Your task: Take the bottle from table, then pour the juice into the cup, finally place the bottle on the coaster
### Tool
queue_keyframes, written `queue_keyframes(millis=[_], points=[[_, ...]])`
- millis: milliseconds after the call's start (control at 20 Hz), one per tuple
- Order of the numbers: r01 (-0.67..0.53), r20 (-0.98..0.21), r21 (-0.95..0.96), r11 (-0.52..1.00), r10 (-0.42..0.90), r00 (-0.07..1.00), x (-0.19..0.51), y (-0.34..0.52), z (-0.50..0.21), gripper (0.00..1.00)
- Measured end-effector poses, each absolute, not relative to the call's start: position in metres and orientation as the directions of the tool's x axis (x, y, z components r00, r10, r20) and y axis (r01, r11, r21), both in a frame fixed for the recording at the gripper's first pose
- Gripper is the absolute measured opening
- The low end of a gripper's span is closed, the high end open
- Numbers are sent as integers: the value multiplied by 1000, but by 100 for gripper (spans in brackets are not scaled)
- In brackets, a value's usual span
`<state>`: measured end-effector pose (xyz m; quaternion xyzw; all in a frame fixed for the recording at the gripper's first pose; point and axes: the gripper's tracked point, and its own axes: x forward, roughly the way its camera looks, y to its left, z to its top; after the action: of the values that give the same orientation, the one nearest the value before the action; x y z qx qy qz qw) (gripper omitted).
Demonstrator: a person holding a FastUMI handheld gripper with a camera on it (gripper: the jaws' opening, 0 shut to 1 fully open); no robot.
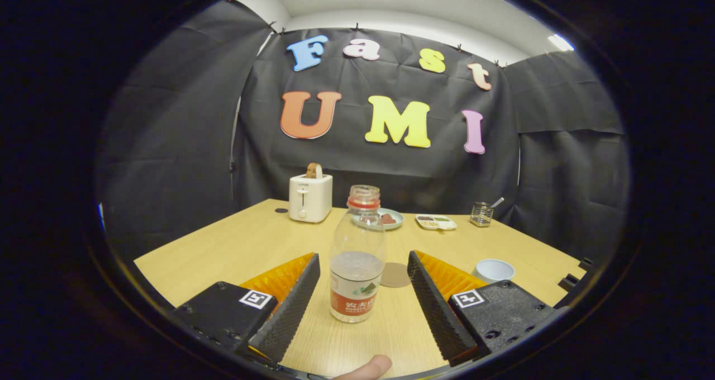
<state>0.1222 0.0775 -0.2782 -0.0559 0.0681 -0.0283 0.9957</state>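
Bottle (357, 257) upright between tool (363, 279) fingers, tool released, label lettering illegible

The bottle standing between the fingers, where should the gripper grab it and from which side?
Grip the bottle on its straight lower body, around the label, coming in level from the front as the gripper already points. It stands upright with no cap, so a low, square hold should keep it steady. The fingers are open on either side, not touching it. The coaster lies just behind it.

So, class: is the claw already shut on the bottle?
No: the claw is open, with the bottle standing untouched between its fingers.
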Motion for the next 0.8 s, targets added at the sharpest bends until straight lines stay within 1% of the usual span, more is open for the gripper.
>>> queue_keyframes(millis=[200, 350, 650, 700, 800], points=[[88, -91, -107, 990, -98, 991, 139, 82, -295, 100], [114, -96, -153, 982, -130, 987, 155, 83, -309, 100], [103, -106, -168, 980, -122, 987, 185, 90, -317, 100], [115, -113, -143, 983, -132, 985, 187, 84, -319, 97], [94, -127, -50, 994, -100, 987, 189, 85, -317, 87]])
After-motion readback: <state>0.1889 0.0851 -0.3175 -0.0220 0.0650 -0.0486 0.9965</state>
